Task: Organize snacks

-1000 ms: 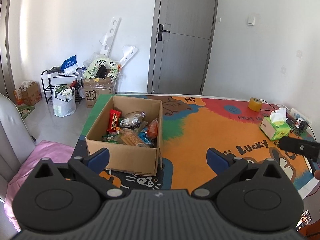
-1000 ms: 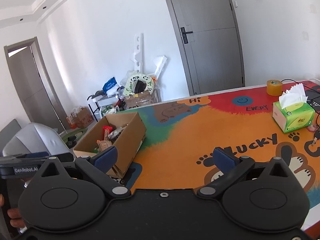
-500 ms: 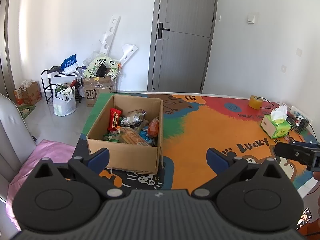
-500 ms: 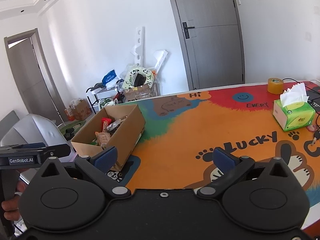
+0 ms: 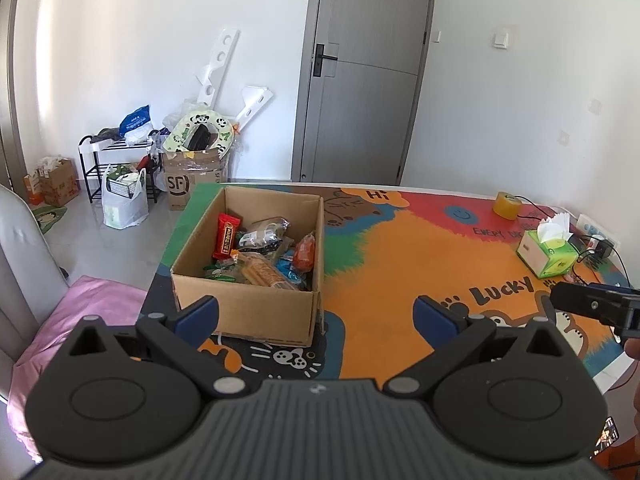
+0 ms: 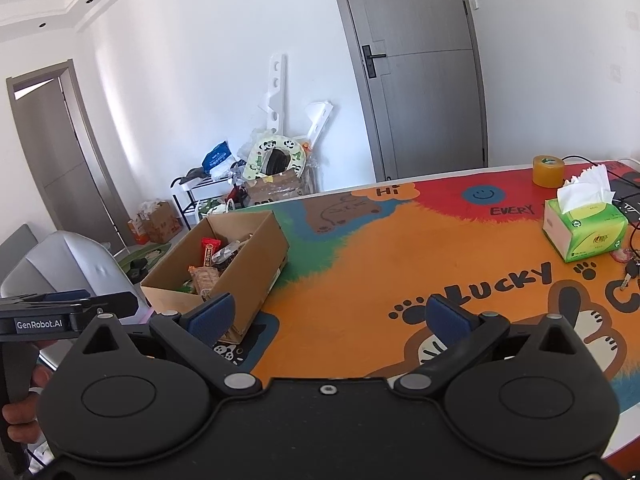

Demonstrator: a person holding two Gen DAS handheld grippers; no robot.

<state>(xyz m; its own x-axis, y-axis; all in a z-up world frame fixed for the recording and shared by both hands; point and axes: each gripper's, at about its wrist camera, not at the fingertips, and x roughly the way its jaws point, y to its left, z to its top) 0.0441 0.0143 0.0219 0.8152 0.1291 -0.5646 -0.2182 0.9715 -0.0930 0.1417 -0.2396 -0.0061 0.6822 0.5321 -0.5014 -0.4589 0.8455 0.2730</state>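
Hovered empty with fingers spread wide, left gripper (image 5: 316, 312) just short of the cardboard box (image 5: 248, 312) of snacks (image 5: 260, 256) at the table's (image 5: 400, 264) corner, right gripper (image 6: 330, 316) alongside; best approached from above, one packet singled out.

On the colourful cartoon table mat (image 6: 400, 264), "Hi" is written in an orange cloud shape, "EVERY" is printed in black beside a blue smiley face, and "LUCKY" is set in large black letters next to paw prints. "GenRobot.AI" is read in white on the black body of the left gripper (image 6: 40, 324). "SF" is printed in black on the brown cardboard carton on the floor (image 5: 188, 184). Print on the red snack wrapper (image 5: 227, 236) is too small to be read.
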